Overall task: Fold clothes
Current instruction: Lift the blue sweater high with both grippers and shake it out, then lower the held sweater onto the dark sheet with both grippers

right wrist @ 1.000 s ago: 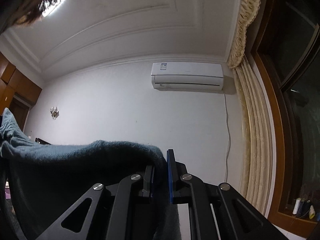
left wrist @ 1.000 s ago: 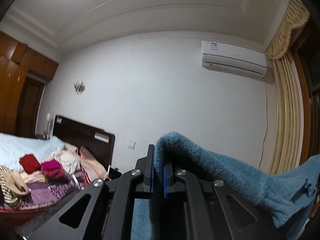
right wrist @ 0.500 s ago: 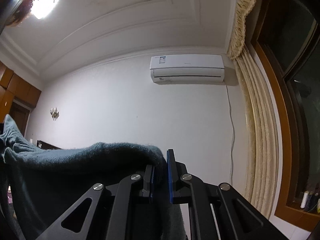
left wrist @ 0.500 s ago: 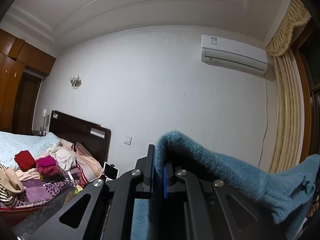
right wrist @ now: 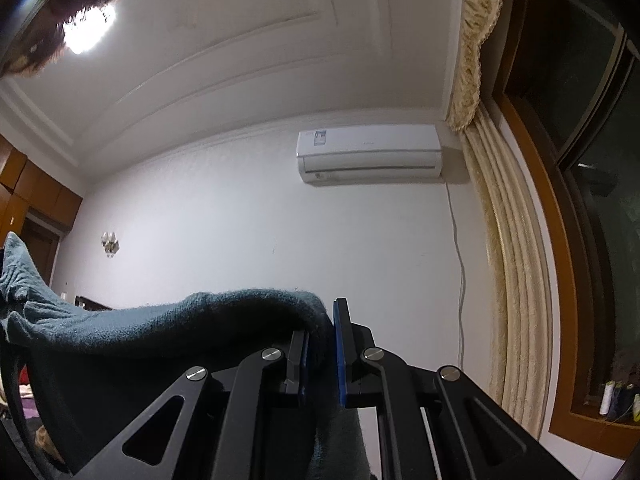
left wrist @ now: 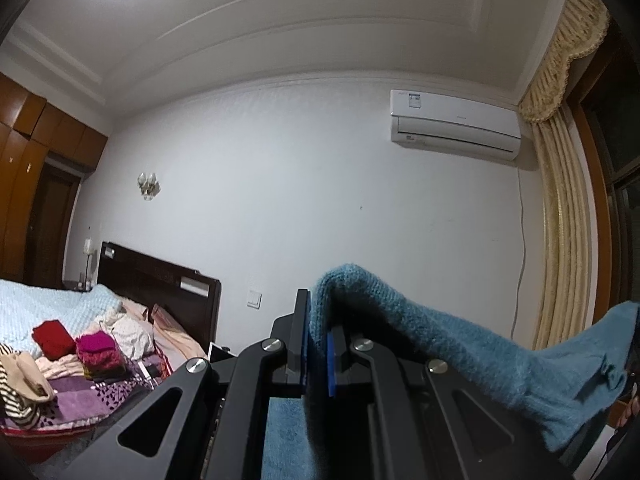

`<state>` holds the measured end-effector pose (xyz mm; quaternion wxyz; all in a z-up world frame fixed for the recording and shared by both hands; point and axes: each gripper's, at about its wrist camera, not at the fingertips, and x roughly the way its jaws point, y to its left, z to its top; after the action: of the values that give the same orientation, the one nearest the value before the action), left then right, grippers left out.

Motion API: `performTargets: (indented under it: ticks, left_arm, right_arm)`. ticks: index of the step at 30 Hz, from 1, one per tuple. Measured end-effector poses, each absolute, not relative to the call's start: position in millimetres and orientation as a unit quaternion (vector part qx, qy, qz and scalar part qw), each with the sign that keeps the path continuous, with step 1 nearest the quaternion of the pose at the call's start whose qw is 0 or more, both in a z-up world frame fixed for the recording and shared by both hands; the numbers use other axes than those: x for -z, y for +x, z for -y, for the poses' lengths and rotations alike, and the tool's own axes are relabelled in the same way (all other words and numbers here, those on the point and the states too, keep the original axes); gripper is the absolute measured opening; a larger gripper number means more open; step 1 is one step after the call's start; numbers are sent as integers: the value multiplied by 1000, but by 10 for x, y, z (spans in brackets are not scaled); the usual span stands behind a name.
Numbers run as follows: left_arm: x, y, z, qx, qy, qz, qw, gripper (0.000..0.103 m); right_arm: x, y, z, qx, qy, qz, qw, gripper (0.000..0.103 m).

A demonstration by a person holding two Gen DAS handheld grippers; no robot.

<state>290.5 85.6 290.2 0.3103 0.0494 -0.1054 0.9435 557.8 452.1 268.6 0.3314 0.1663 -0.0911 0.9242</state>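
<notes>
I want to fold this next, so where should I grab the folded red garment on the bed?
Take the red garment by its near folded edge, coming from above with the claw opened across that edge. It lies flat on the bed, apart from the magenta pile, so its edges look free. Both claws are shut on the blue sweater for now.

White wall (left wrist: pixel 300 184), air conditioner (left wrist: pixel 454 130), cream curtain (left wrist: pixel 568 248), dark headboard (left wrist: pixel 160 284).

The blue knit garment (left wrist: pixel 460 344) runs past the lower frame edge, its shape unreadable.
</notes>
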Motion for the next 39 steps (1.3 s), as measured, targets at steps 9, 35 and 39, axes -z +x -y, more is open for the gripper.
performTargets:
  ticks: [9,35,39]
  left_arm:
    - [-2795,2480,-1224,-946,-18,72,316,7]
    - [111,-735,-3869,-867,-420,-111,244,7]
    - [492,-1055,-4153,-847,-454,-135,240,7]
  right_arm:
    - [-2690,5277,-4773,-930,131,82,334,11]
    - [-55,1926,-7182,-891,-291,-75,339,11]
    - [275,1594,-7411,-876,-336,-81,336,11]
